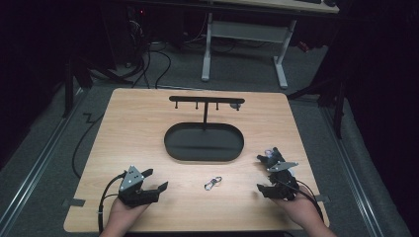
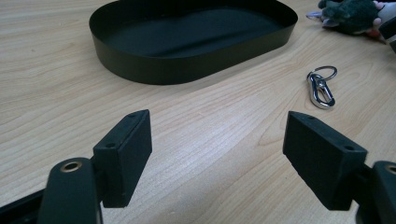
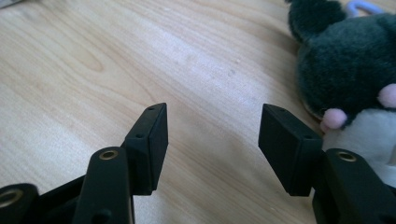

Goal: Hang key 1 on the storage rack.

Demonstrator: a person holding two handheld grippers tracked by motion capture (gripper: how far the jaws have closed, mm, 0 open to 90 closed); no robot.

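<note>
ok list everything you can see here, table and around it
table: 1, light wood, centre
tray: 1, black, oval, mid table
rack: 1, black T-shaped stand with pegs, rising from tray's far side
clip: 1, silver carabiner with ring, on table in front of the tray
plush toy: 1, dark grey with white and pink, on table beside right gripper
desk: 1, white legs, behind table
left gripper: 1, black, open, near left
right gripper: 1, black, open, near right
hands: 2, near edge

Table (image 1: 148, 118): pale wood, smooth, matt grain. Tray (image 2: 140, 65) on it: black, matt, prob. metal. Clip (image 2: 321, 88) nr tray: shiny polished metal. Plush toy (image 3: 336, 60) beyond clip: fuzzy dark cloth, pink/white bits. Gripper pads (image 3: 152, 135): matt black.
</note>
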